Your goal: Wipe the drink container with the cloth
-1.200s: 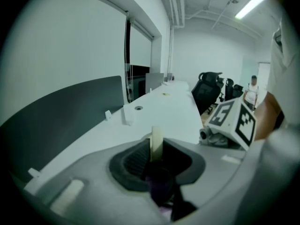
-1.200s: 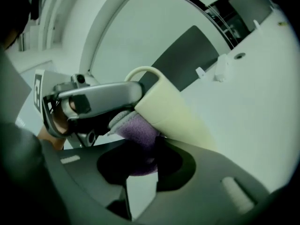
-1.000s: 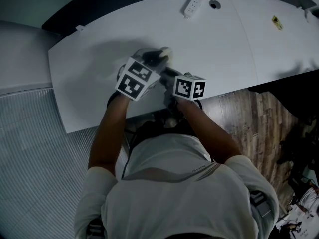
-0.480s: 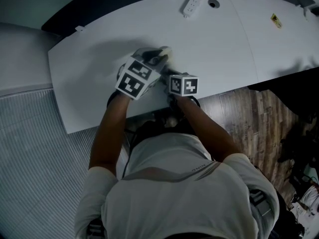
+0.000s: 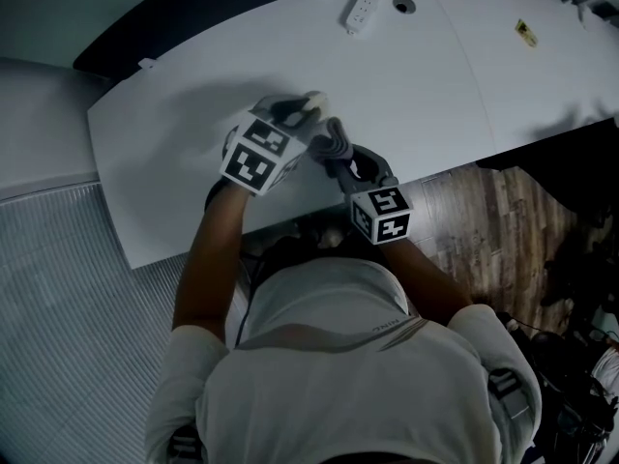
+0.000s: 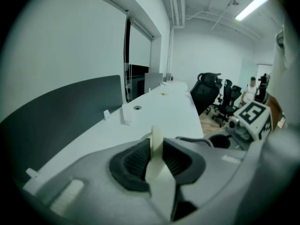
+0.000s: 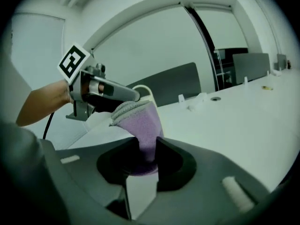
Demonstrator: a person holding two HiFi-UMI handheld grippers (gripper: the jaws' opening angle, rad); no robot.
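Note:
My left gripper (image 5: pixel 298 114) is shut on a thin cream part of the drink container (image 5: pixel 314 101) over the white desk (image 5: pixel 435 85). In the left gripper view that cream strip (image 6: pixel 155 159) stands upright between the pads; the container's body is hidden. My right gripper (image 5: pixel 329 149) is shut on a purple cloth (image 7: pixel 143 121), which bunches out of the jaws. The cloth's grey-edged top lies right under the left gripper (image 7: pixel 110 92) and beside a pale loop of the container (image 7: pixel 143 89). From the head view the cloth (image 5: pixel 331 141) shows as a grey wad just right of the left gripper.
A white power strip (image 5: pixel 360 6), a round cable hole (image 5: pixel 401 5) and a small yellow tag (image 5: pixel 525 33) lie at the desk's far side. The desk's near edge runs under my hands, with wood floor (image 5: pixel 484 220) to the right. Office chairs (image 6: pixel 213 92) stand beyond the desk.
My right gripper has swung round and drawn back toward the body; its marker cube moved down and right, and the cloth wad now shows beside the left gripper. The left gripper stayed put.

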